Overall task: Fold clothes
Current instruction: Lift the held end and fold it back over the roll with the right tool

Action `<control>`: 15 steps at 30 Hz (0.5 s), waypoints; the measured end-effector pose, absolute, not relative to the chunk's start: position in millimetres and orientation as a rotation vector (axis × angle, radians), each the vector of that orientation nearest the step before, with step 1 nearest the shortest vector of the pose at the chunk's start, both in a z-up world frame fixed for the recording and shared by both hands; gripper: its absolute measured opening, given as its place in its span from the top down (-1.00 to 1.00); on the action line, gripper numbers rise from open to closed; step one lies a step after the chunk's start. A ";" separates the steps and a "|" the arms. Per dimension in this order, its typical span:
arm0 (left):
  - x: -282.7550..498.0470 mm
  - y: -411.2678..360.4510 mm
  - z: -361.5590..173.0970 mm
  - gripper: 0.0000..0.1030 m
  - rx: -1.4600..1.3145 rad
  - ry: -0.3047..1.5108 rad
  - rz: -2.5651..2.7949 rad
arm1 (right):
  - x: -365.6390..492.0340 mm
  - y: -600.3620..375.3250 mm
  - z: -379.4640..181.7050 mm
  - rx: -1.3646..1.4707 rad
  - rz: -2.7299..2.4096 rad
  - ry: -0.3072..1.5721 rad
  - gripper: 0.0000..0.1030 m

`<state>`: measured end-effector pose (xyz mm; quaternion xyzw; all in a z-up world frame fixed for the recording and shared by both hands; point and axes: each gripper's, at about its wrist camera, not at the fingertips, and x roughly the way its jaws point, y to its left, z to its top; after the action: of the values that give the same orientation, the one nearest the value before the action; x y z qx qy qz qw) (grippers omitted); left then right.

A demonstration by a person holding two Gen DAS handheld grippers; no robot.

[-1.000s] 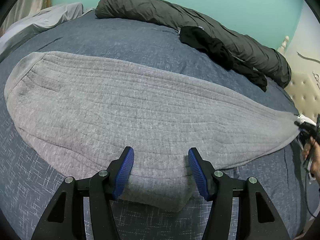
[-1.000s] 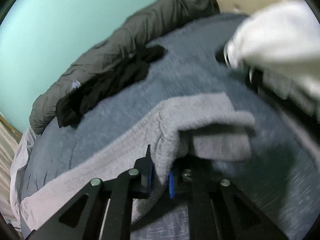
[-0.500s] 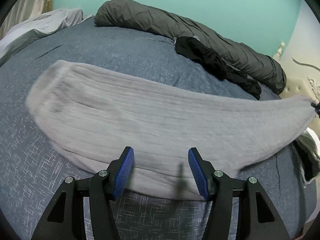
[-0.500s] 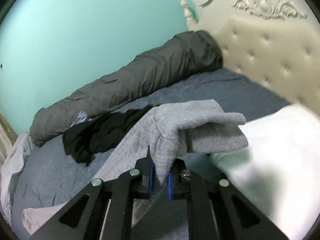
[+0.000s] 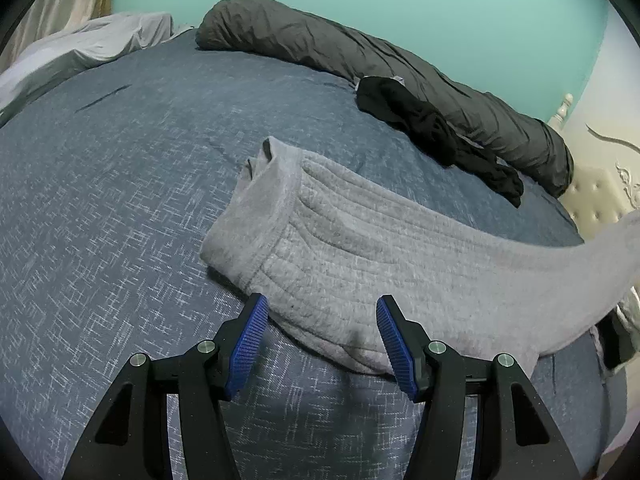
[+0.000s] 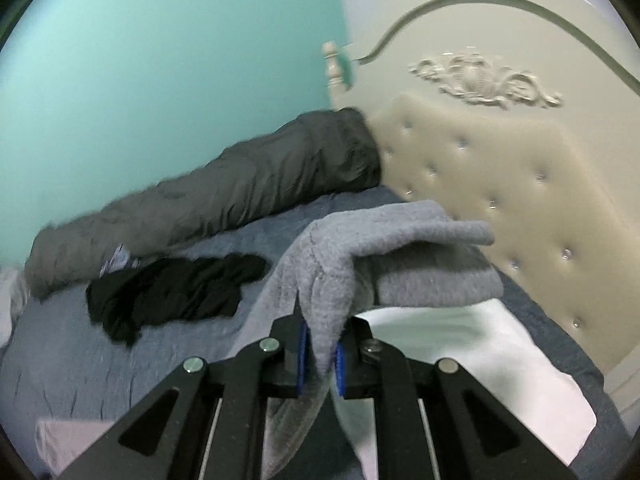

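Observation:
A grey ribbed knit garment point(image 5: 360, 256) lies on the blue bedspread point(image 5: 120, 200), its left end bunched and folded over, its right end lifted off the bed toward the right edge of the left wrist view. My left gripper point(image 5: 320, 332) is open and empty, its blue pads hovering over the garment's near edge. My right gripper point(image 6: 320, 356) is shut on one end of the grey garment point(image 6: 380, 248) and holds it up above the bed, near the headboard.
A rolled dark grey duvet point(image 5: 400, 64) lies along the teal wall. A black garment point(image 5: 424, 120) lies beside it. A white pillow point(image 6: 460, 360) sits under my right gripper. A cream tufted headboard point(image 6: 500, 160) stands at the right. Pale bedding point(image 5: 88, 44) lies far left.
My right gripper has lifted and pulled the grey garment's end toward the headboard. The garment has slid right across the bed and its left end has bunched up. The left gripper stays open.

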<state>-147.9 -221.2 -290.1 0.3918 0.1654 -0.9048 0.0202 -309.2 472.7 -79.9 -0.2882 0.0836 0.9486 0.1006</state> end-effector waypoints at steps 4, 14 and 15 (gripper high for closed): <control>-144.3 -233.3 -291.7 -0.18 1.219 0.529 -2.783 | -312.4 428.5 -88.2 -0.915 2.882 0.176 0.81; -135.4 -257.4 -294.4 -0.18 1.204 0.570 -2.755 | -322.0 266.2 -116.4 -1.077 3.083 -0.036 0.80; -134.7 -258.9 -294.5 -0.18 1.203 0.583 -2.755 | -321.9 249.6 -119.1 -1.096 3.098 -0.045 0.80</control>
<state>-134.7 -258.9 -294.5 0.3924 0.1902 -0.8990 0.0395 -321.9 249.6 -119.1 -0.3325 -0.0135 0.9402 -0.0725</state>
